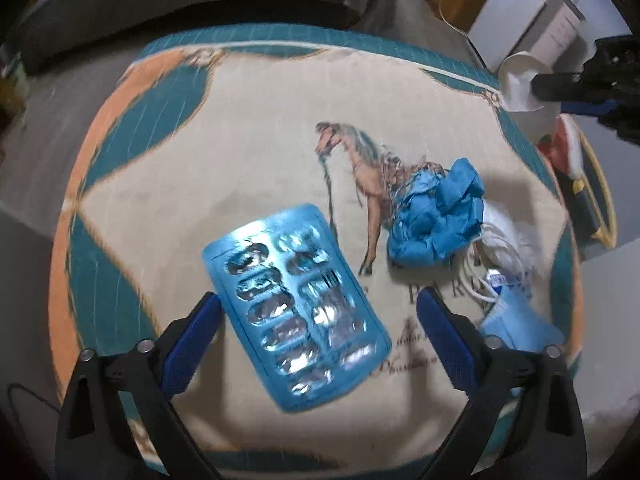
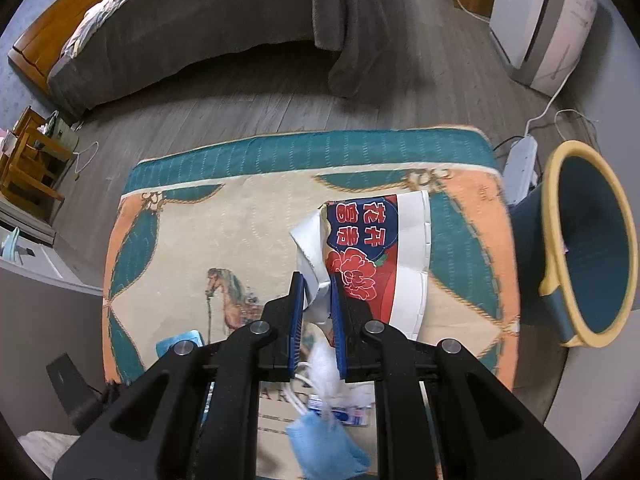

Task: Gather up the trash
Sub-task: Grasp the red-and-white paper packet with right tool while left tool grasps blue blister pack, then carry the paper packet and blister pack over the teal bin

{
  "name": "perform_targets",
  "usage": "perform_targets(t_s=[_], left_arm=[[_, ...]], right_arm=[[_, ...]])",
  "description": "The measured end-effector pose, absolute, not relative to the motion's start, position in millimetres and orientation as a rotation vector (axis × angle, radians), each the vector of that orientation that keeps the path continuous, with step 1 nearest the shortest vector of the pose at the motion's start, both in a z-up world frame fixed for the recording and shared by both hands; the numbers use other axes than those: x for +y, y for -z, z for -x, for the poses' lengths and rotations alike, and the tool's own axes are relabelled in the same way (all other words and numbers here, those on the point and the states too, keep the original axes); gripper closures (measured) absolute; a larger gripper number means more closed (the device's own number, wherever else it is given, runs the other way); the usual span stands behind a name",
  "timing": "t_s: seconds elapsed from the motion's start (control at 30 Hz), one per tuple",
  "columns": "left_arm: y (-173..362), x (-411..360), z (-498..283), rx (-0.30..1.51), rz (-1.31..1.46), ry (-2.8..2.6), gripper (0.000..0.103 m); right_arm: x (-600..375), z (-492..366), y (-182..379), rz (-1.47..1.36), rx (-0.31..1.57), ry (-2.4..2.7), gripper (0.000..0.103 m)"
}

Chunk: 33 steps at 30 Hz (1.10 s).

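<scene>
My left gripper (image 1: 318, 300) is open, its jaws on either side of an empty blue blister pack (image 1: 296, 306) lying on the horse-print cushion (image 1: 240, 152). Crumpled blue gloves (image 1: 436, 216) and a blue face mask (image 1: 516, 324) with white tissue (image 1: 506, 236) lie to its right. My right gripper (image 2: 318, 292) is shut on a crushed red, white and blue paper cup (image 2: 372, 256), held above the cushion (image 2: 200, 232). It also shows at the upper right of the left wrist view (image 1: 524, 84). The mask (image 2: 324, 446) lies below the right gripper.
A dark blue bin with a yellow rim (image 2: 588, 248) stands on the floor right of the cushion. A power strip (image 2: 520, 164) and cables lie behind it. A bed with grey covers (image 2: 224, 28) is beyond. A white appliance (image 2: 540, 20) stands at the far right.
</scene>
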<state>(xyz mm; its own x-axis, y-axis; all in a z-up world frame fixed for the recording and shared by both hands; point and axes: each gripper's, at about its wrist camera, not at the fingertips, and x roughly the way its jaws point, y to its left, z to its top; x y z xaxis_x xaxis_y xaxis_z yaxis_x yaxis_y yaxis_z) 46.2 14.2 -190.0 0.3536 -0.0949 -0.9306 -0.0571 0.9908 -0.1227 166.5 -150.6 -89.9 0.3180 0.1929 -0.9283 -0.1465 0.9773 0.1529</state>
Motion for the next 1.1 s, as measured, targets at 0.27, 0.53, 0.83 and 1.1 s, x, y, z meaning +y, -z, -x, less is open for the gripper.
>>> perform_targets(t_s=[0.27, 0.53, 0.83, 1.1], left_arm=[[185, -9, -52, 1.171, -0.012, 0.029, 0.033], [123, -18, -64, 0.993, -0.060, 0.024, 0.034], [59, -87, -81, 0.847, -0.119, 0.167, 0.034], [54, -156, -113, 0.835, -0.188, 0.296, 0.033]], right_arm=[[-186, -170, 78, -0.066, 1.197, -0.202, 0.090], [-219, -170, 46, -0.080, 1.103, -0.179, 0.090], [-272, -172, 38, -0.092, 1.060, -0.115, 0.090], [-341, -173, 46, -0.162, 1.068, -0.045, 0.090]])
